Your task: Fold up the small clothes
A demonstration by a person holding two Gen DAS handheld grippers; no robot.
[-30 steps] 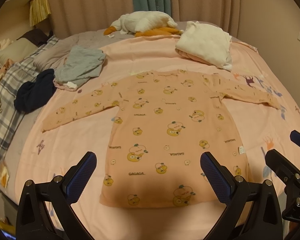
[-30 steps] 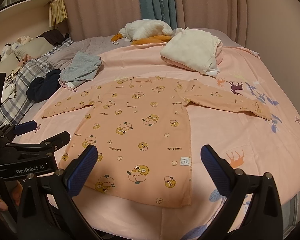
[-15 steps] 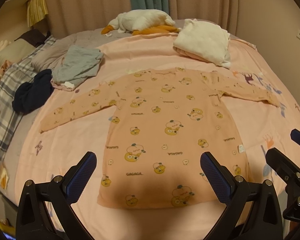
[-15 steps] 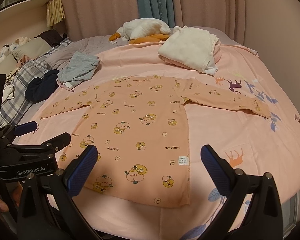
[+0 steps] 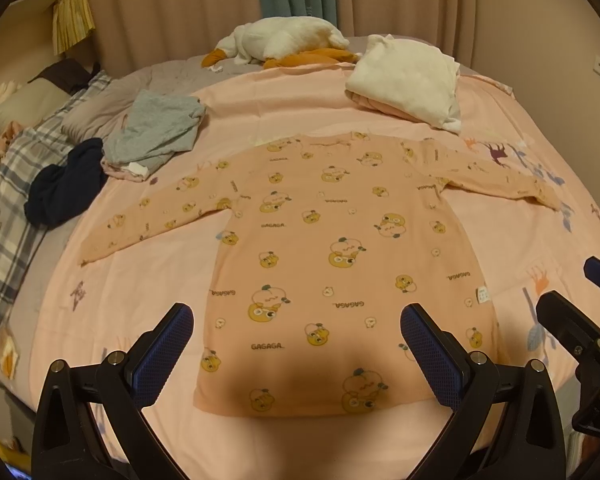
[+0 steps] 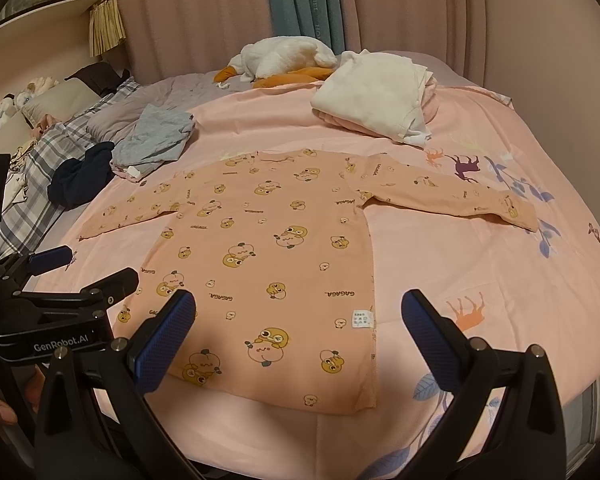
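Note:
A small peach long-sleeved shirt [image 5: 332, 256] with yellow cartoon prints lies flat on the pink bedsheet [image 5: 147, 296], sleeves spread to both sides, hem toward me. It also shows in the right wrist view [image 6: 267, 264]. My left gripper [image 5: 295, 354] is open and empty, hovering above the hem. My right gripper [image 6: 297, 338] is open and empty, above the shirt's lower right part. The left gripper's fingers [image 6: 99, 288] show at the left of the right wrist view.
A folded white and pink pile [image 5: 408, 80] lies at the back right. Grey clothes [image 5: 155, 132] and a dark navy garment [image 5: 65, 184] lie at the left. A plush goose [image 5: 283, 42] lies by the curtains. A plaid blanket [image 5: 7, 200] covers the left edge.
Both grippers have shifted slightly; the shirt sits a little lower and closer in both views. Both stay open and empty. The shirt has not moved.

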